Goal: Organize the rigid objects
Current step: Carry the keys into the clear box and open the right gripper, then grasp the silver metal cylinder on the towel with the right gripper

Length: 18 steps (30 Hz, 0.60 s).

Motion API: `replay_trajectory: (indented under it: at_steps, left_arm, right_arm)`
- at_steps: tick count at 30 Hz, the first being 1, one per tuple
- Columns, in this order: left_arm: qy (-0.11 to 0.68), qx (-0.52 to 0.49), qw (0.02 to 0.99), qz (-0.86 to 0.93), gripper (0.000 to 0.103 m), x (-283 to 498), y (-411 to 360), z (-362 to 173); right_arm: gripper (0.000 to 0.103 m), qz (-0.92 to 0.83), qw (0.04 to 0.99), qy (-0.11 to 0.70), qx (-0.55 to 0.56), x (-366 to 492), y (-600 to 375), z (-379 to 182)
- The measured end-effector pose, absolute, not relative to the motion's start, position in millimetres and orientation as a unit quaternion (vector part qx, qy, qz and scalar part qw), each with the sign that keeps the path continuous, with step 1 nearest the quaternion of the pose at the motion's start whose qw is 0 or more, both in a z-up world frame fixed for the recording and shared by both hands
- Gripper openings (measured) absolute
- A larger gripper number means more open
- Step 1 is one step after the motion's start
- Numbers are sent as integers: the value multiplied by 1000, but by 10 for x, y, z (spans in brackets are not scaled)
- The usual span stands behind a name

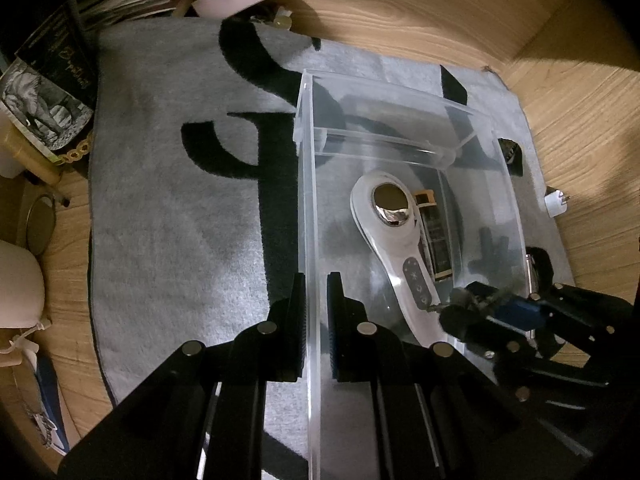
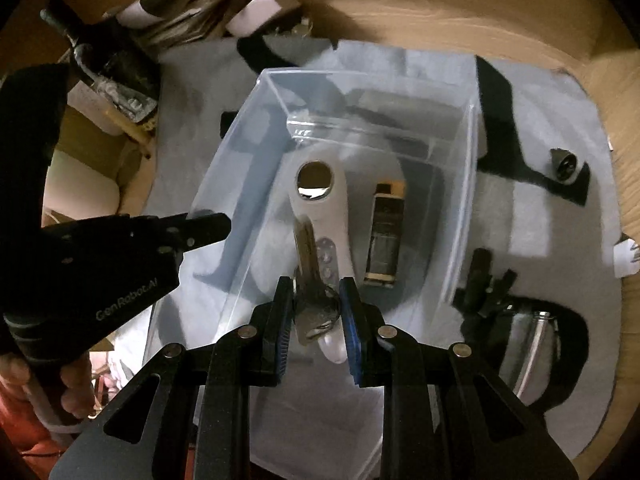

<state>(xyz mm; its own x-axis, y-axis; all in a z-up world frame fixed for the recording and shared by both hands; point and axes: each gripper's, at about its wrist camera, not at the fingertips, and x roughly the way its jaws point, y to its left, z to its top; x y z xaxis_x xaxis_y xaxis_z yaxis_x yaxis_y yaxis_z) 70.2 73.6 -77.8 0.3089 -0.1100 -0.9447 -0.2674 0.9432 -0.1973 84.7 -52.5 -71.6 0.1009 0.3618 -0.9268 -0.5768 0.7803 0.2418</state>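
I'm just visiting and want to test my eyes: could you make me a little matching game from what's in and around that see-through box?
Things:
1. keys
2. white handheld device
3. left claw
4. silver flask

States:
A. lying inside the clear box
B. astride the box's side wall
C. on the grey mat, outside the box
D. pinched in the right claw

Pairs: 1-D, 2-A, 3-B, 4-C

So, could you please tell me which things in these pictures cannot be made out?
- Keys, right wrist view: motion blur hides their number.
- Dark clip-like item on the rug: blurred, unidentifiable.
- Small box in the clear bin, left wrist view: the white handheld device hides part of it; label unreadable.
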Motion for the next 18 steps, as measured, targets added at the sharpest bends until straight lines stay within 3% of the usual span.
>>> replay_trajectory:
  at_steps: [16, 18]
  left_arm:
    - [589, -161, 790, 54, 7, 719, 720, -783]
    - [590, -160, 790, 55, 7, 720, 717, -782]
  right_arm:
    - [25, 314, 728, 595, -135, 824, -367, -780]
    - [29, 312, 731, 592, -132, 837, -420, -733]
